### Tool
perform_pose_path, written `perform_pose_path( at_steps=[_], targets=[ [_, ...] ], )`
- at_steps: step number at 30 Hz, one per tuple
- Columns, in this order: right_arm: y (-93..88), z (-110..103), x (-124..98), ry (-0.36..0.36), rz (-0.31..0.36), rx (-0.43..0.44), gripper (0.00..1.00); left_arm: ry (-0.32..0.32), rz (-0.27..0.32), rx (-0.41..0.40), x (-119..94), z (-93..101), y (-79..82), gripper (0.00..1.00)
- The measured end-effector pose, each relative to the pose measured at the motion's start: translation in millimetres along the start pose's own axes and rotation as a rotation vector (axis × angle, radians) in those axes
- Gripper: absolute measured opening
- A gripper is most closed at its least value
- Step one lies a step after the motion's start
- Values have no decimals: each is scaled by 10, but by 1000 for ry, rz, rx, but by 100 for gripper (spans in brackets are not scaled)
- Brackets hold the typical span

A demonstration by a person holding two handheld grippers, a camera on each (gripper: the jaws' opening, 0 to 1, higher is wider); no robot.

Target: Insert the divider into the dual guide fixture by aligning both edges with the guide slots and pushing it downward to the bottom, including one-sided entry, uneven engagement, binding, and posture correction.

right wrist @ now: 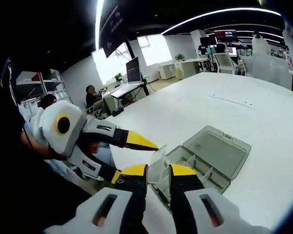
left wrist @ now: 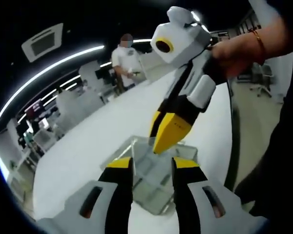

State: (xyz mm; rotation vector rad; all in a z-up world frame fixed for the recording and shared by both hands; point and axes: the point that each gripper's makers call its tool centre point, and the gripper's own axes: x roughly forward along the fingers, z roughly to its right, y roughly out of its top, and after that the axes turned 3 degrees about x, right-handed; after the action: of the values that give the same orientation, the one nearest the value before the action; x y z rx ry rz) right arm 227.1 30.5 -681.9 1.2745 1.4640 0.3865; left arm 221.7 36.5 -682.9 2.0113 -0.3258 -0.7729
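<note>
White table (right wrist: 244, 102), clear divider (right wrist: 157, 156) upright

A white bench (right wrist: 234, 112) stretches far, with a standing person (left wrist: 126, 61) beyond it and a seated person (right wrist: 93, 95) by monitors (right wrist: 133, 69).

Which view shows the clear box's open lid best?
Right gripper view: the clear box sits on the white table with its lid laid open flat. In the left gripper view the box is partly hidden behind both tools.
</note>
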Motion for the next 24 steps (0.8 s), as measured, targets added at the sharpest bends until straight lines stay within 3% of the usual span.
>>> perform_pose_path(
  at_steps=[5, 6, 7, 9, 12, 24],
  targets=[
    [-18, -36, -20, 34, -14, 68, 0, -1, 6, -3, -6, 0, 8, 27],
    [8, 3, -10, 18, -7, 62, 0, 10, -8, -3, -11, -20, -10, 21],
    [25, 21, -9, 3, 4, 13, 0, 7, -10, 0, -8, -23, -12, 22],
    [16, 7, -23, -7, -2, 26, 0, -19, 9, -39, -1, 13, 18, 30],
    [31, 2, -30, -4, 4, 23, 0, -20, -15, -8, -3, 33, -8, 29],
    [-2, -44, -66, -3, -2, 22, 0, -15, -8, -49, -11, 26, -14, 31]
  ],
)
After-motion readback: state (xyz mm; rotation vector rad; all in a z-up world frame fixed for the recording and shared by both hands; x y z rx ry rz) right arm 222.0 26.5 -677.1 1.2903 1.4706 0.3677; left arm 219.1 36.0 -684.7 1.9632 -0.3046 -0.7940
